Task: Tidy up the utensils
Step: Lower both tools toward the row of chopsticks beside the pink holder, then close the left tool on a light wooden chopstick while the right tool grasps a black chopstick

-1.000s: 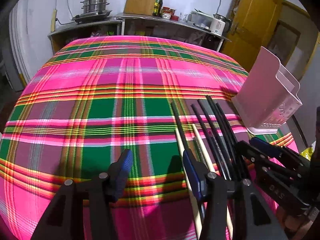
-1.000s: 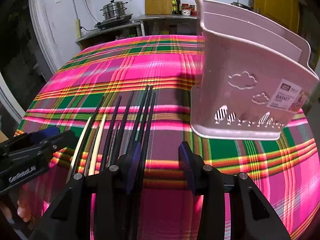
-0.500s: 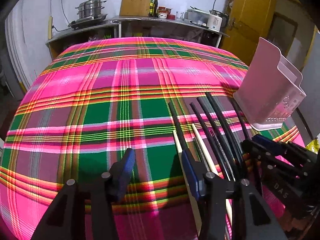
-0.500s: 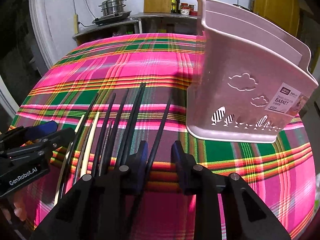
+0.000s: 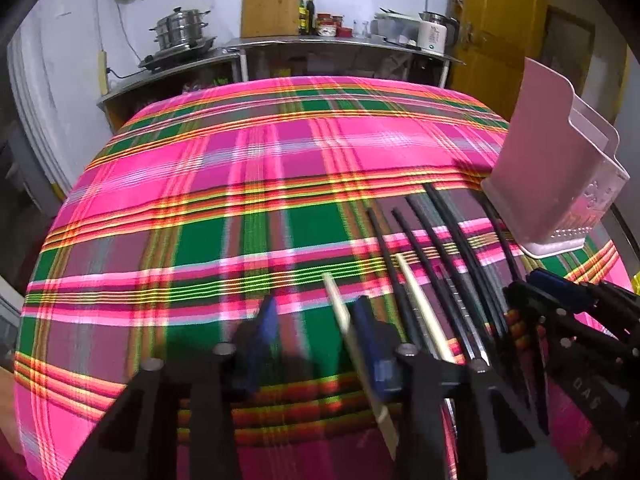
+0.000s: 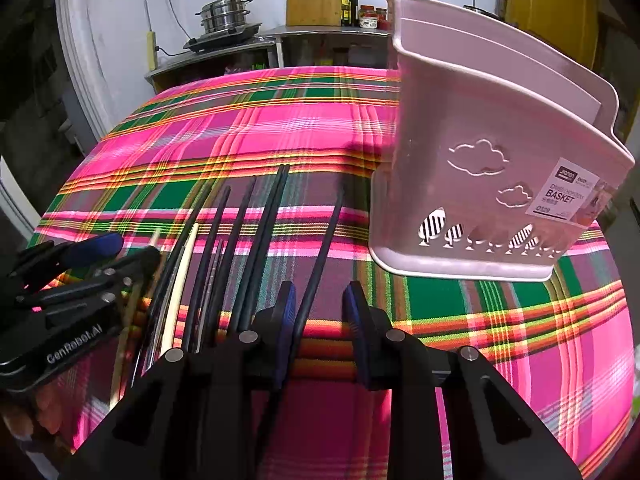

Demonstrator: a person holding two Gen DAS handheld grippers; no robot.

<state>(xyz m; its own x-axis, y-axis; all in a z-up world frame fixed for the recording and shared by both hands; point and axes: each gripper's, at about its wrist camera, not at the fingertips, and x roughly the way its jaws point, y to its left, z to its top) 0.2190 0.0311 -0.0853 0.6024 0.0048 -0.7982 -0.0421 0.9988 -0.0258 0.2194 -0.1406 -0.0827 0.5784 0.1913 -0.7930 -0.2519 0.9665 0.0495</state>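
Left gripper [image 5: 316, 332] is closing, with a pale chopstick [image 5: 340, 312] between its blue pads (the picture is blurred, so contact is unclear). Right gripper [image 6: 320, 312] stands narrow around one black chopstick [image 6: 324, 248], touching only one pad. Other chopsticks [image 6: 224, 264] lie on the plaid cloth [image 6: 260, 128], near the pink basket [image 6: 480, 152].

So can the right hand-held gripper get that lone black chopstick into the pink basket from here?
Probably yes: the black chopstick lies between its fingers, and the pink basket stands just beyond, nothing between.
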